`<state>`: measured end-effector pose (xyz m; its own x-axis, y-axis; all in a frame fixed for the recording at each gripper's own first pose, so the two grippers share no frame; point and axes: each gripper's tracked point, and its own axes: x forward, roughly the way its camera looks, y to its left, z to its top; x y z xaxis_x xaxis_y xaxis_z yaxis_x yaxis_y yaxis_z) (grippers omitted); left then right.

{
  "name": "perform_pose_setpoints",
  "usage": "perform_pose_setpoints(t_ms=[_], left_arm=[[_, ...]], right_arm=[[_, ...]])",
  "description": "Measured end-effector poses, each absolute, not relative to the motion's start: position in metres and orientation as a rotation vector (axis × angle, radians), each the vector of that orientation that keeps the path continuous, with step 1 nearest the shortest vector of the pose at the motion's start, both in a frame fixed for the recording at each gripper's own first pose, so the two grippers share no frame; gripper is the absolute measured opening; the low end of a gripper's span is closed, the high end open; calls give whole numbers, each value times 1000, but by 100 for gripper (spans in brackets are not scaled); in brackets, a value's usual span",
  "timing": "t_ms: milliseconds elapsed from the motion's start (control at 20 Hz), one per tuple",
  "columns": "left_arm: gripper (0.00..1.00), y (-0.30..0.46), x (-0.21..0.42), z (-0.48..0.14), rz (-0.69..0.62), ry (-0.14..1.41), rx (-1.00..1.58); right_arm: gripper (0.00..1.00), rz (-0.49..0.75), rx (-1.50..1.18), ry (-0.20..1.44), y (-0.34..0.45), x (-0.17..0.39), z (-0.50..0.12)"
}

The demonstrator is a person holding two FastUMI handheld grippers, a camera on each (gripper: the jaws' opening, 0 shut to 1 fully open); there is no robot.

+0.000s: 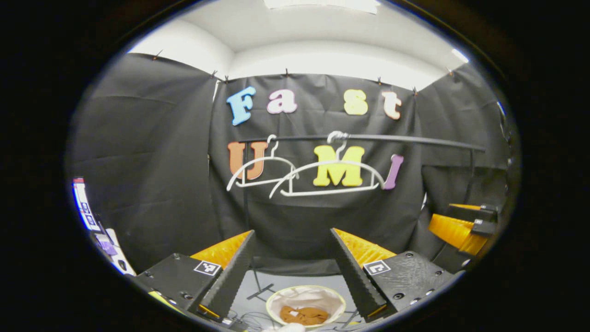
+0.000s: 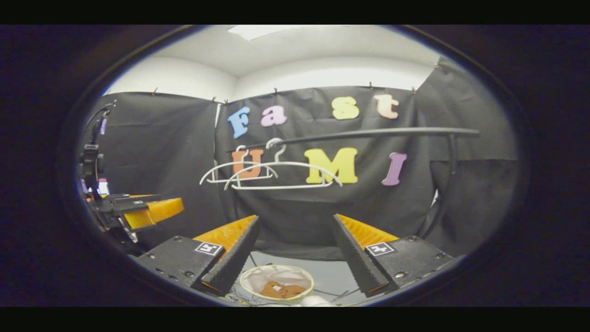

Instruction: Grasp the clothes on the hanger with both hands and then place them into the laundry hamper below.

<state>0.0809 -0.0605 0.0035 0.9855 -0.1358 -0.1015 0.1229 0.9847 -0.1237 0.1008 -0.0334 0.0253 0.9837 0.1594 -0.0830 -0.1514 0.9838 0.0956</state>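
Your job looks done: both hangers [image 1: 329, 177] hang bare at twelve o'clock, the brown garment [image 1: 304, 315] lies in the hamper [image 1: 276, 302] at six, and both tongs, left [image 1: 292, 269] and right [image 2: 295, 258], gape wide, empty.

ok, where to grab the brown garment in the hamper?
Come from straight above: the hamper wall rings it, blocking the sides. Pinch a raised fold near the middle of the crumpled brown garment, probably with jaws wide.

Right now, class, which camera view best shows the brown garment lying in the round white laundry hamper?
The left gripper view: the brown garment sits larger and unobstructed inside the round white laundry hamper. The right gripper view shows it smaller.
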Motion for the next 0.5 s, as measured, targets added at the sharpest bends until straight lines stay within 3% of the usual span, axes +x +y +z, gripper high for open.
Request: perform_pose_setpoints(t_ms=[300,500], left_arm=[[99,-90,11,30,-77,19,32],[98,-105,-41,23,-42,21,24]], right_arm=[[100,150,120,10,-77,64,62],[100,160,129,22,-93,36,49]])
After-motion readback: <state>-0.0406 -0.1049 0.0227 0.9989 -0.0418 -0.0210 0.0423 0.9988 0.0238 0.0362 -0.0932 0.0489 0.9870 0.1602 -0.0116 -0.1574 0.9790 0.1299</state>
